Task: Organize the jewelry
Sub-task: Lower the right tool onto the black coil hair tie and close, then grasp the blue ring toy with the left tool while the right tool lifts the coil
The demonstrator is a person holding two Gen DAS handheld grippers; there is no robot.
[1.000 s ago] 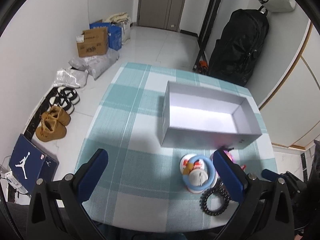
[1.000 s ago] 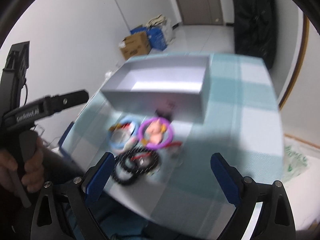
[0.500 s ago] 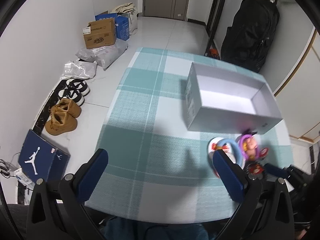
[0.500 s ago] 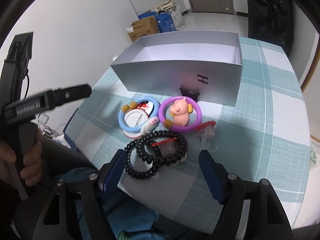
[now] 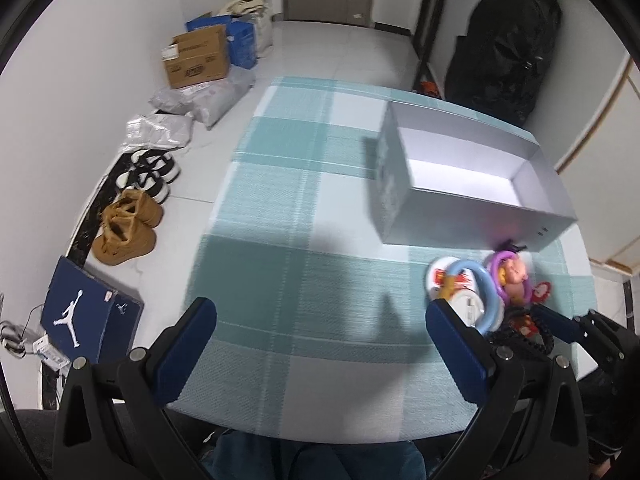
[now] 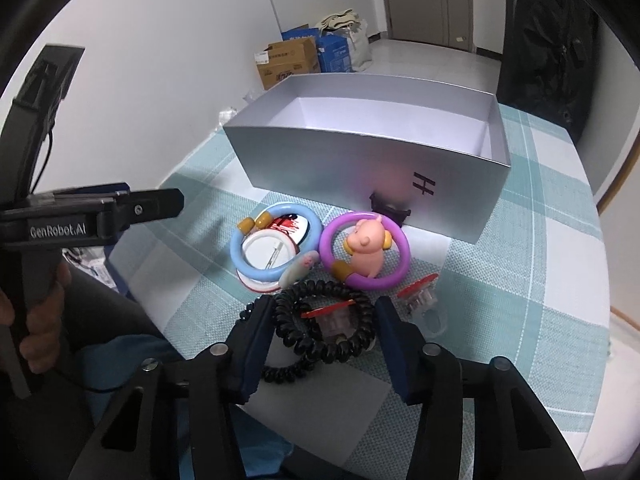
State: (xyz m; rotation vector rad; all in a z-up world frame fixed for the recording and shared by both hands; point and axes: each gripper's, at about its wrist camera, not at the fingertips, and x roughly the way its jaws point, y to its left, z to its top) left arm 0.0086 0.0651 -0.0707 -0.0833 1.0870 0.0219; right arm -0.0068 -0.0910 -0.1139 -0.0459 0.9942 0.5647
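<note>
Between the partly open right claw [image 6: 322,320] fingers lies the black coil bracelet [image 6: 326,330], ungripped; left claw [image 5: 320,322] gapes wide, empty

Open left tool [image 5: 320,328] above checked tablecloth [image 5: 280,216]

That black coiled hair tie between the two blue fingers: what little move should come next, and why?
Probably close the right gripper a little further. Its fingers already sit on either side of the black hair tie, but gaps remain, so nothing is gripped. The silver box behind looks empty, and the blue ring and purple ring lie on the table.
</note>
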